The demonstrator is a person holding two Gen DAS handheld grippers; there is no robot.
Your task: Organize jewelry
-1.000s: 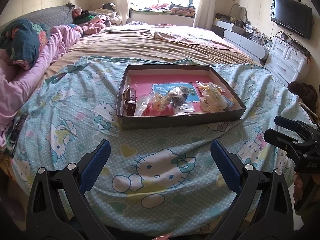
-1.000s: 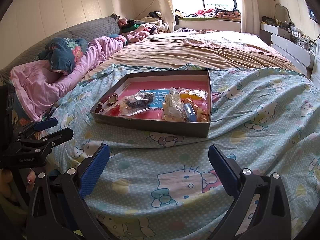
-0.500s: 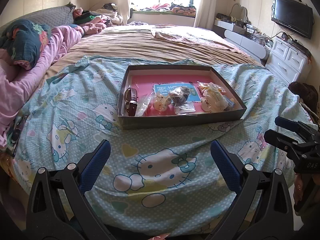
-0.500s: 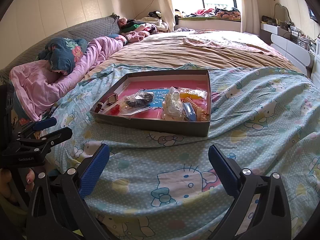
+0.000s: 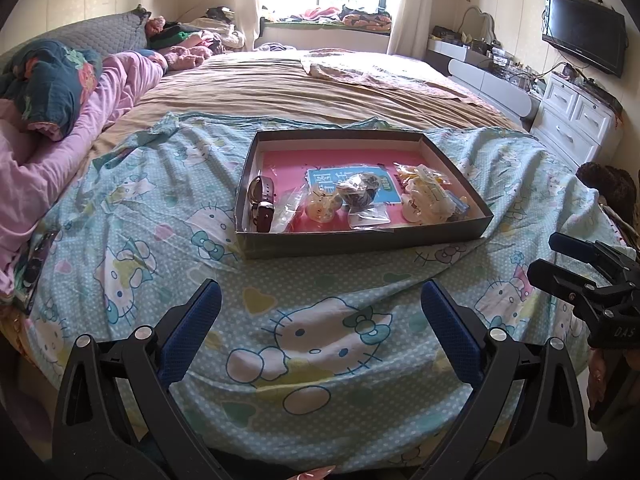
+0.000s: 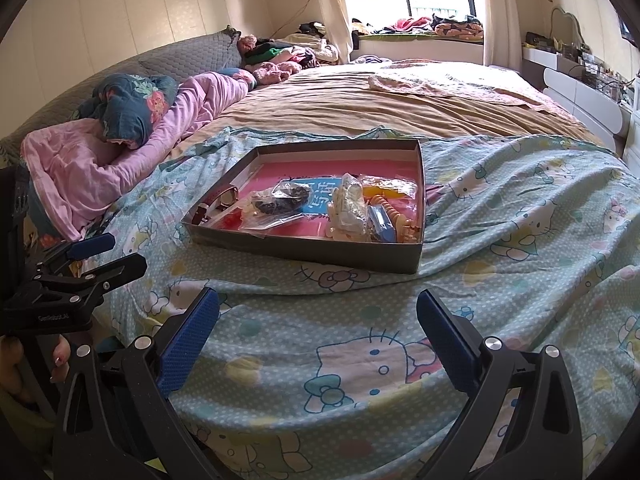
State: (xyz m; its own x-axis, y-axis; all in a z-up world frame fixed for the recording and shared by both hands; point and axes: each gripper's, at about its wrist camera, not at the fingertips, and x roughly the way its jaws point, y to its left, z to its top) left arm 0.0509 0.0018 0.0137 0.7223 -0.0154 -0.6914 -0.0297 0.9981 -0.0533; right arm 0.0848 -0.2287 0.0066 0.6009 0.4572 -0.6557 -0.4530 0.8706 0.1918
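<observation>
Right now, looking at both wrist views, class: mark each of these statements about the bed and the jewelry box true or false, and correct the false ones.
1. Both claws are open and empty. True: the left claw and right claw hold nothing.
2. The brown watch lies on the blanket outside the box. False: it lies inside the shallow box, at its left end.
3. The box sits on the cartoon-cat blanket. True.
4. The box has a lid closed over it. False: it is open, with bagged items visible inside.
5. A TV is mounted on the wall. True.

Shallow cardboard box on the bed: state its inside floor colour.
Pink floor of the shallow cardboard box, clearest in left wrist view.
</observation>
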